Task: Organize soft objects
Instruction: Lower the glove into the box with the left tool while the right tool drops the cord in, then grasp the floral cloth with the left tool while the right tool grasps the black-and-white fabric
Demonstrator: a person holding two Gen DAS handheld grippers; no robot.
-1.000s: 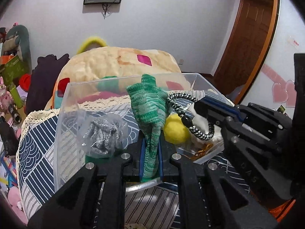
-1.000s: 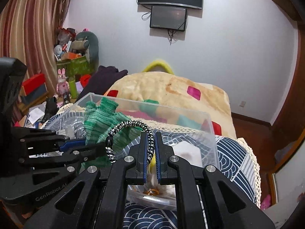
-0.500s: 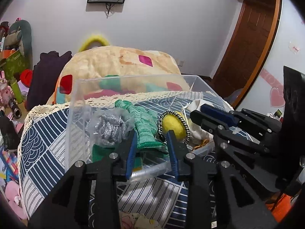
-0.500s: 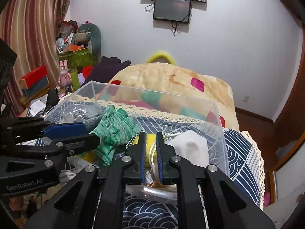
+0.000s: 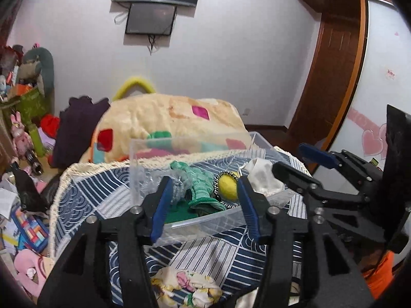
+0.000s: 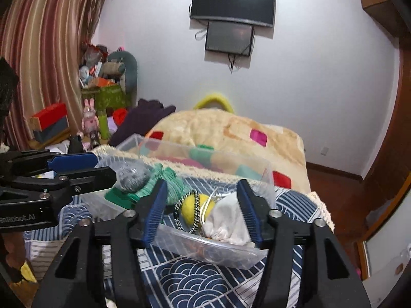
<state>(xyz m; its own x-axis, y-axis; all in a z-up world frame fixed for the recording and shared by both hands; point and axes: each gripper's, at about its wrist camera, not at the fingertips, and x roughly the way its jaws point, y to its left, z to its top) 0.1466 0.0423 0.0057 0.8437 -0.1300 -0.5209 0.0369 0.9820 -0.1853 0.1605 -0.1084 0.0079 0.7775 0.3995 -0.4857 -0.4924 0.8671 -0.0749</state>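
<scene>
A clear plastic bin [image 5: 195, 222] sits on a surface spread with a blue-and-white patterned cloth [image 5: 102, 195], and both pairs of tongs hover at its near side with nothing gripped. The left tongs [image 5: 203, 205] have just been opening and now stand about half spread, empty, with the green knitted piece [image 5: 201, 187] lying loose in the bin beyond them. The right tongs [image 6: 201, 211] have likewise just been opening, and their blue pads are clear of the black-and-white cord [image 6: 194, 211], which lies looped around a yellow ball [image 6: 194, 209]. A white cloth [image 6: 228, 220] lies just right of the ball, and a grey bundle in clear wrap [image 6: 133, 177] sits at the bin's far left. Beyond the bin lies a cream blanket [image 6: 226, 133].
</scene>
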